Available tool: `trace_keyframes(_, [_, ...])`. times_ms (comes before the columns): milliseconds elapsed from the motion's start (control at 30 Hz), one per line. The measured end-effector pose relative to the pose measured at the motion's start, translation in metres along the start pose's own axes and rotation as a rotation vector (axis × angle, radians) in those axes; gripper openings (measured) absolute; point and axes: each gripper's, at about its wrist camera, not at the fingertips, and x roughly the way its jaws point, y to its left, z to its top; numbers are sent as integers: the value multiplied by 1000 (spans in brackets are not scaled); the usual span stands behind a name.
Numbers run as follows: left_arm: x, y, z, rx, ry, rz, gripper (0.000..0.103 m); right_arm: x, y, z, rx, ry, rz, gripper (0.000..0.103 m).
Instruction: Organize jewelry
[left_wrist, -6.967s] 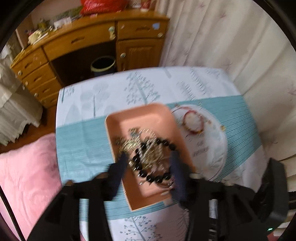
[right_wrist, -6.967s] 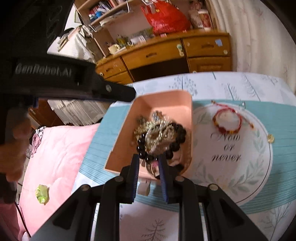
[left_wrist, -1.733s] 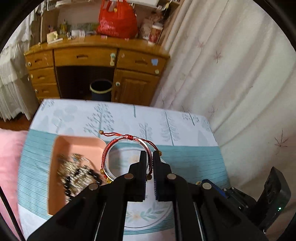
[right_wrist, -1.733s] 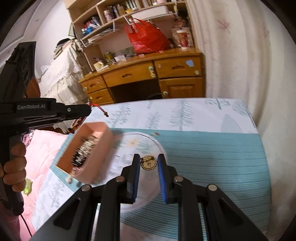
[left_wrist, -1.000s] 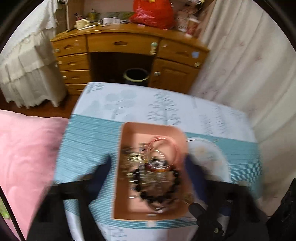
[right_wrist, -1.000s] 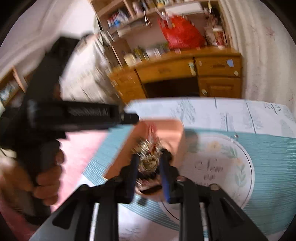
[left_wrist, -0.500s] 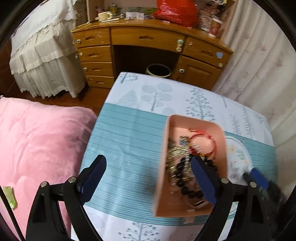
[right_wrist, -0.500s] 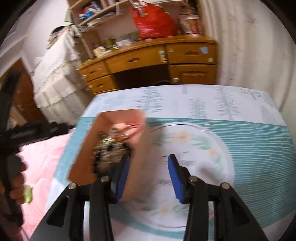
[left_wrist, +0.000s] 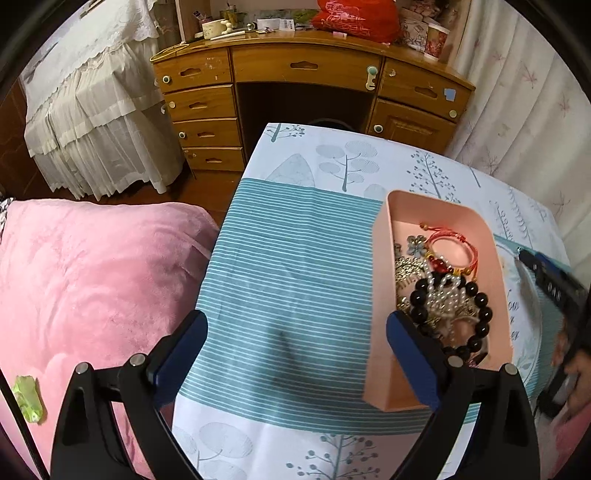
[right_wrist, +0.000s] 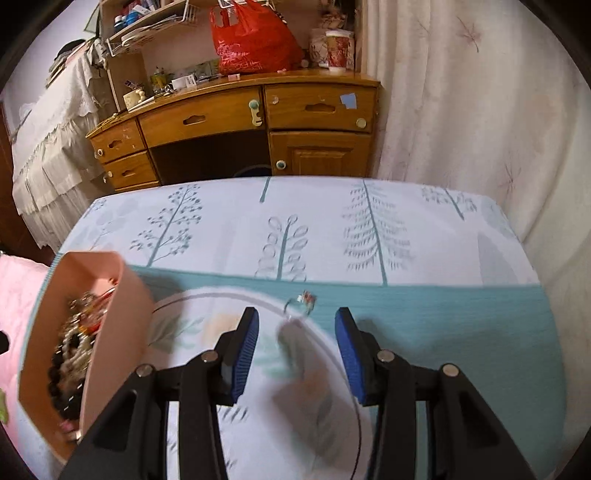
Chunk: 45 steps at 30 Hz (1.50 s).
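The small ring (right_wrist: 300, 301) lies on the round plate's rim (right_wrist: 258, 298), just ahead of the right hand-held gripper (right_wrist: 295, 332), whose jaws gape empty; the left hand-held gripper (left_wrist: 295, 332), also spread, sits farther off beside the pink tray (left_wrist: 380, 280).

Your table (left_wrist: 295, 280) wears a tree-print, teal-striped cloth; on it a pink tray (left_wrist: 380, 295) sits left of the round plate (right_wrist: 207, 317), a ring (right_wrist: 301, 301) at the plate's far rim
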Motion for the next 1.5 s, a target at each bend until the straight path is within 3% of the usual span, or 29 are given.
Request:
trace_keyframes(300, [10,8,-1,-12,20,5,96,22,12,11,-68,33,-43,42])
trace_keyframes(467, [11,14,-1,-17,23,4,96,25,14,10,-65,45,-34,16])
trace_keyframes(600, [13,18,-2,-25,30,1,96,25,21,9,-79,43,-38,13])
trace_keyframes(667, [13,20,-3,-24,33,-2,96,22,24,8,-75,37,-21,7])
trace_keyframes(933, [9,23,-6,-10,22,-7,96,0,47,3,-119,-6,17,7])
trace_keyframes(1100, [6,27,-10,-16,19,-19,96,-39,55,10,-60,-89,109,7])
trace_keyframes(1267, [6,27,-15,-24,21,-33,96,-84,68,19,-20,-185,310,7])
trace_keyframes(1400, [4,26,-22,-31,21,-49,96,-103,86,19,-10,-198,452,8])
trace_keyframes(1500, [1,24,-28,-26,25,-58,96,-100,97,13,-2,-160,465,10])
